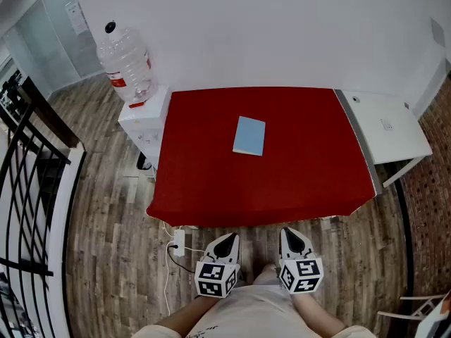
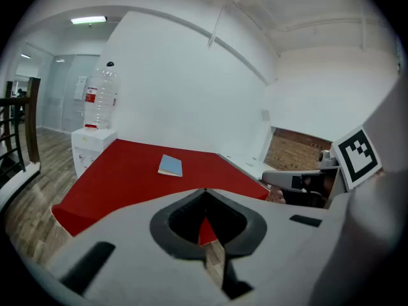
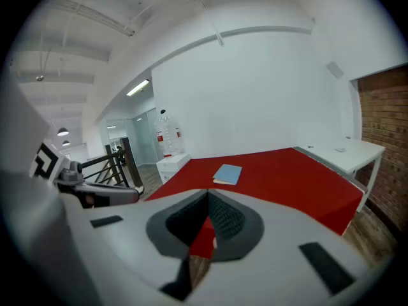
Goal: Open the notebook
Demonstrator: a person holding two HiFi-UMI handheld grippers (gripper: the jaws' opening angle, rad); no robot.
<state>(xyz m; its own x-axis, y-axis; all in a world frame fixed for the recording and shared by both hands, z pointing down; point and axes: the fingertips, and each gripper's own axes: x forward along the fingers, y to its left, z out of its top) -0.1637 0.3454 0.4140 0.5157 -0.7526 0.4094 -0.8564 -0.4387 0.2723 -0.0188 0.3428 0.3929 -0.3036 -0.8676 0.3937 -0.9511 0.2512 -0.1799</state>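
The task has not really started: this is the approach step, with both grippers held low and close to the person's body, short of the near edge of the red bench [image 1: 303, 174]. The left gripper [image 1: 225, 245] has its jaws brought together, tips meeting, with nothing between them; only floor and a sliver of red bench show through the hollow behind the tips in the left gripper view. The right gripper [image 1: 296, 242] is the same, jaws closed tip to tip and empty. The notebook [image 1: 249, 136] lies flat and closed, pale blue cover up, well ahead of both grippers and roughly on the line between them. In the left gripper view the notebook [image 2: 171, 165] sits beyond the tips and a little to their left; in the right gripper view the notebook [image 3: 227, 173] sits beyond the tips and slightly to their right. A pale strip along its near side there may be the page edge, though it is too small to be sure which side is the spine. The next move likely calls for carrying both grippers forward over the bench and parting at least one pair of jaws. One gripper would then catch the cover at its free edge, while the other could press the notebook down so that it does not slide on the cloth.
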